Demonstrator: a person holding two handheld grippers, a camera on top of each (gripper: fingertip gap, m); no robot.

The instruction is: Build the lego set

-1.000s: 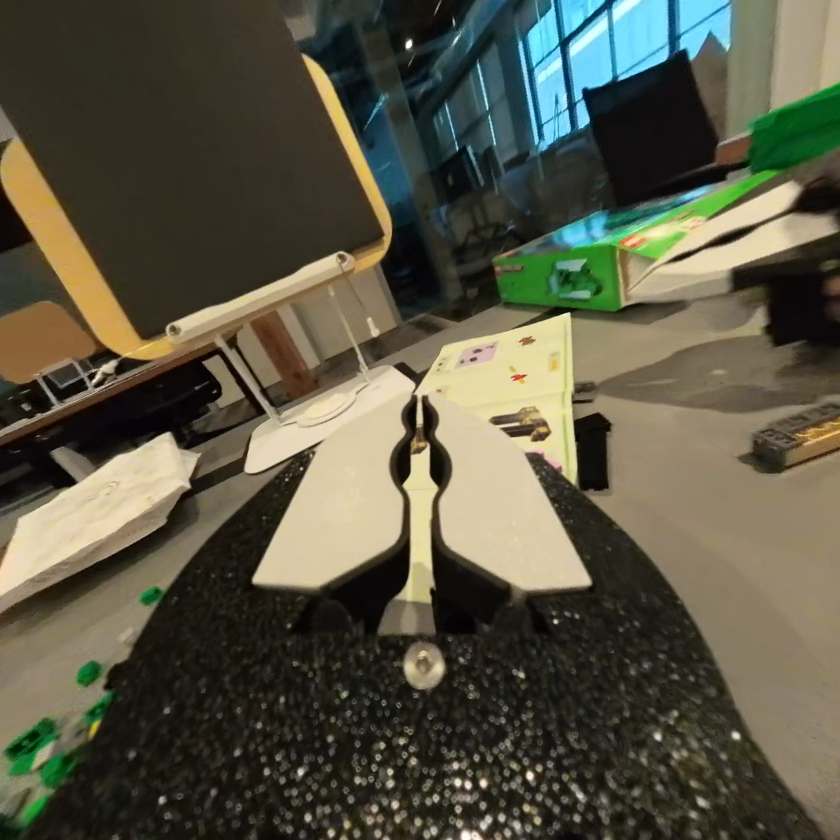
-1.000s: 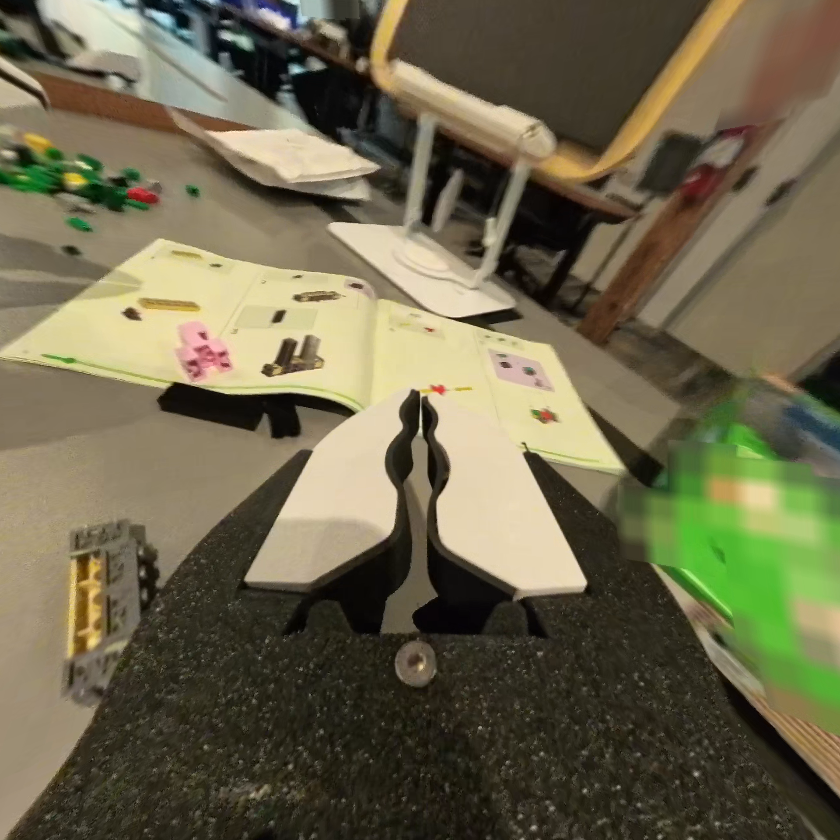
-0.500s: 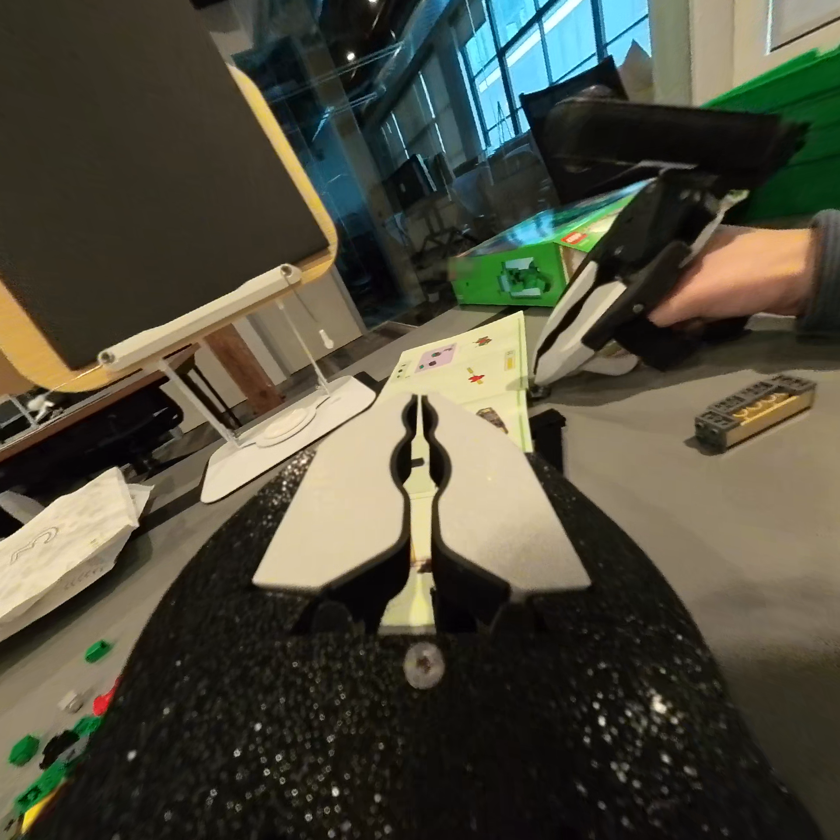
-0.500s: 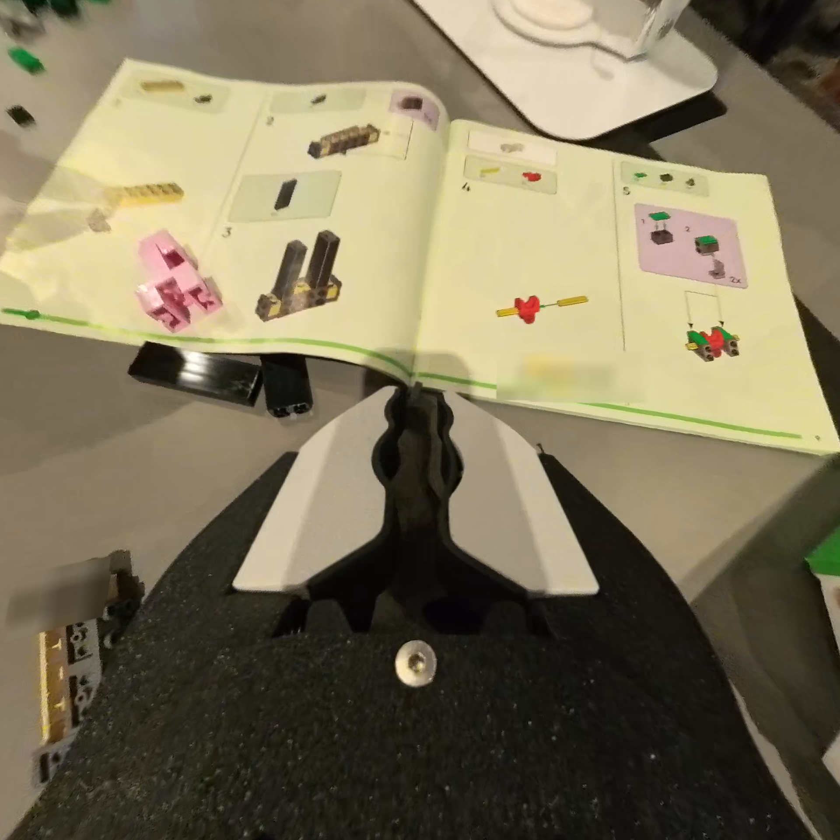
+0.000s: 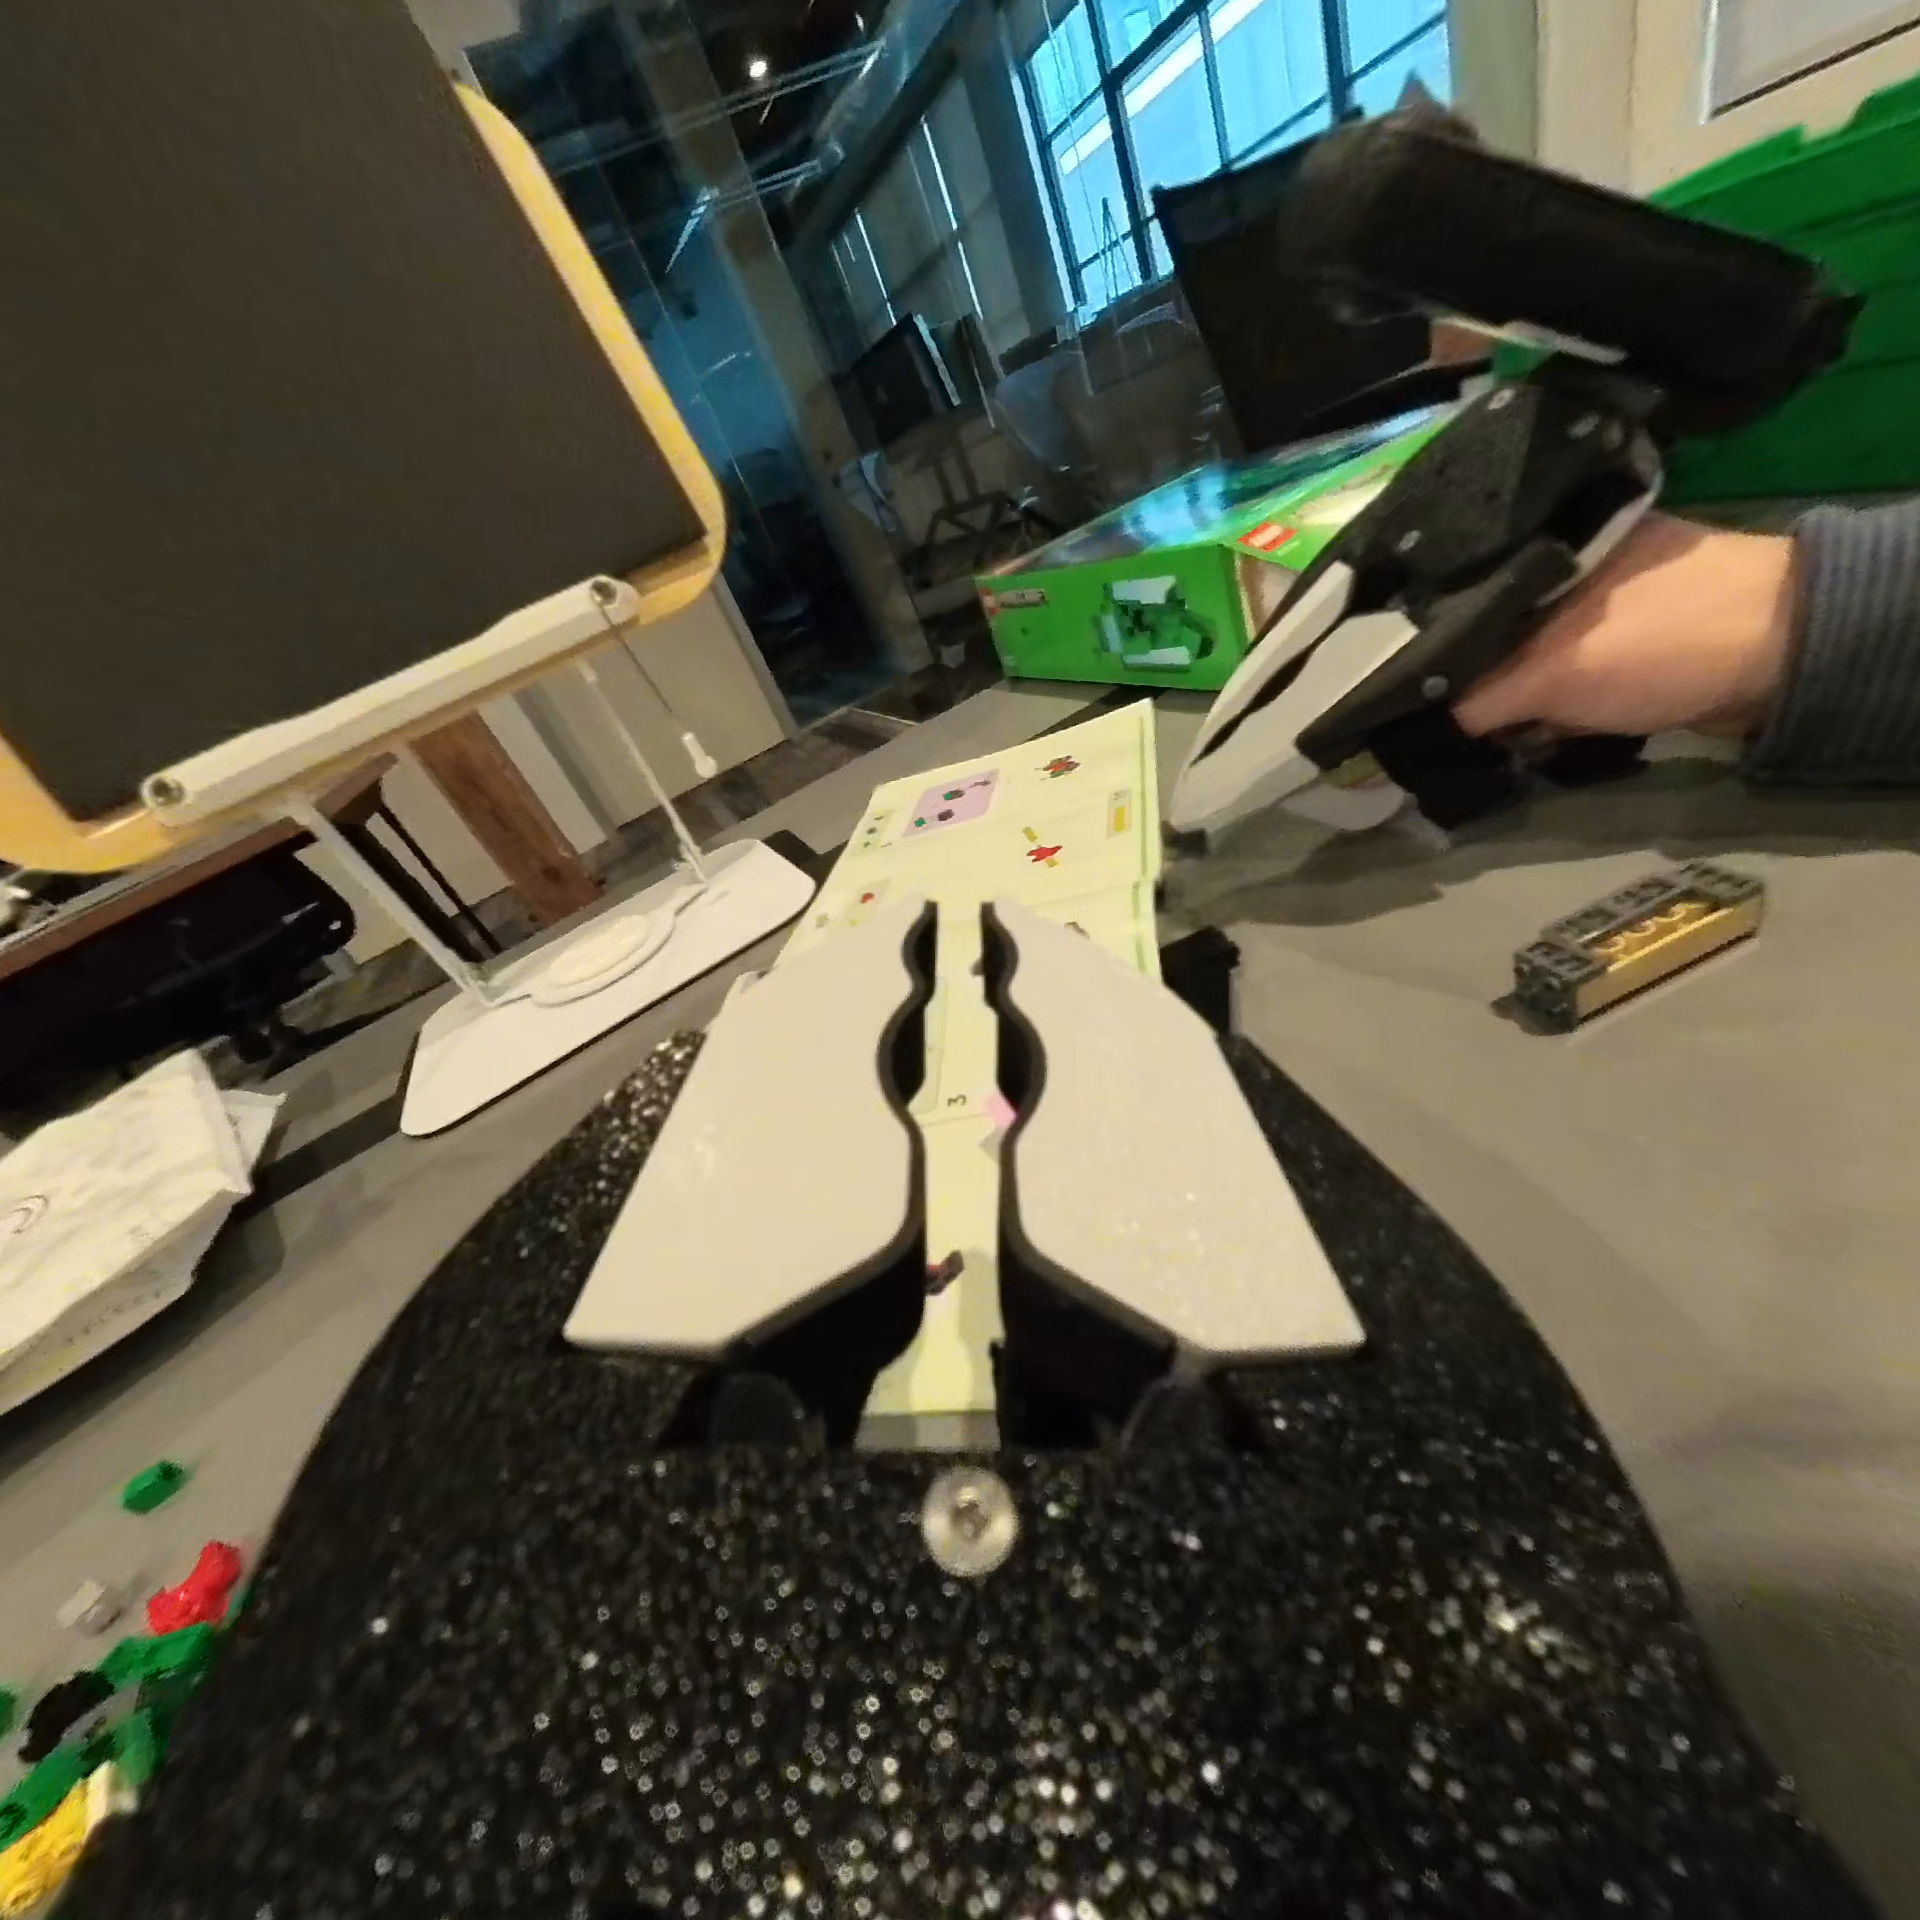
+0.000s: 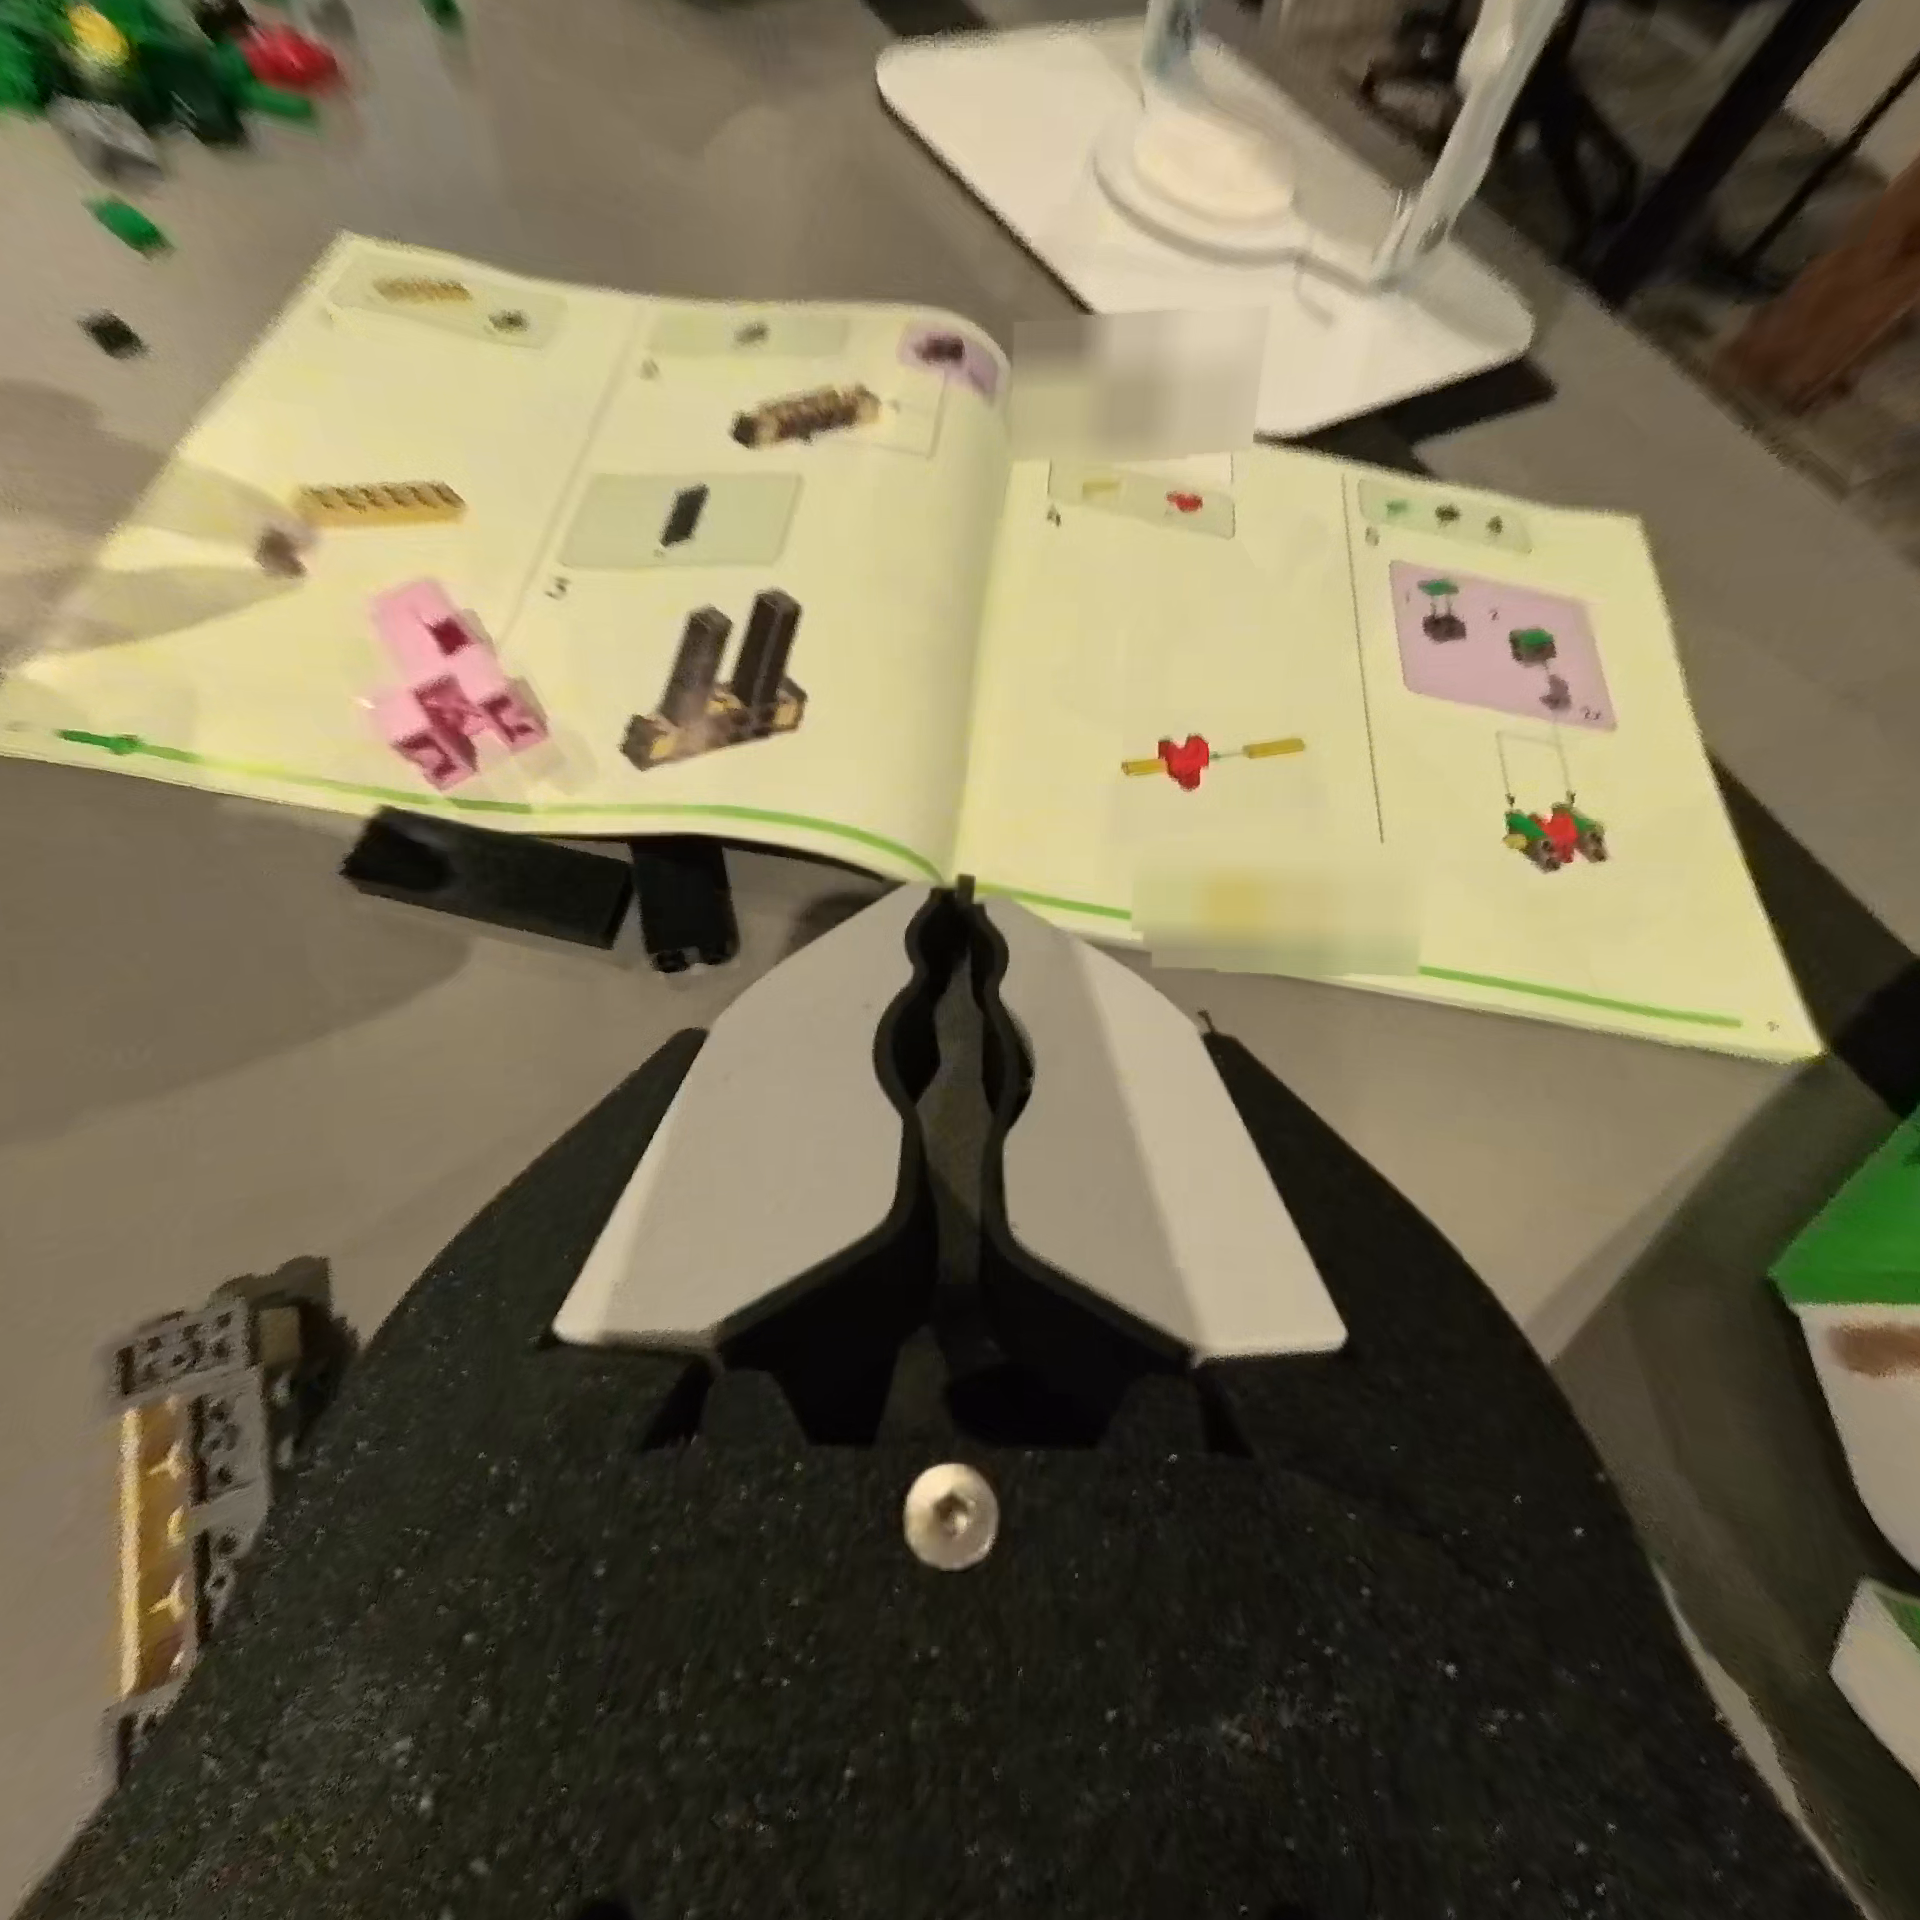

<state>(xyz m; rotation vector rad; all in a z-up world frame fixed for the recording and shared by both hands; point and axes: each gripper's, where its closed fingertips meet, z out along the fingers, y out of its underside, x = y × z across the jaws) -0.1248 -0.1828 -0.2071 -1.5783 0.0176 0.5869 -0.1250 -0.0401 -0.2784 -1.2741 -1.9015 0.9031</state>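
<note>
Swinging down, my right gripper [image 6: 961, 899] is pinching the instruction booklet [image 6: 831, 582] at its spine edge, while my left gripper [image 5: 961, 914] is opening slightly, empty.

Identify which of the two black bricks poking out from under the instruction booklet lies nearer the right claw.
The short stubby black brick, closer to the right claw; the long black brick lies farther left, under the instruction booklet.
</note>
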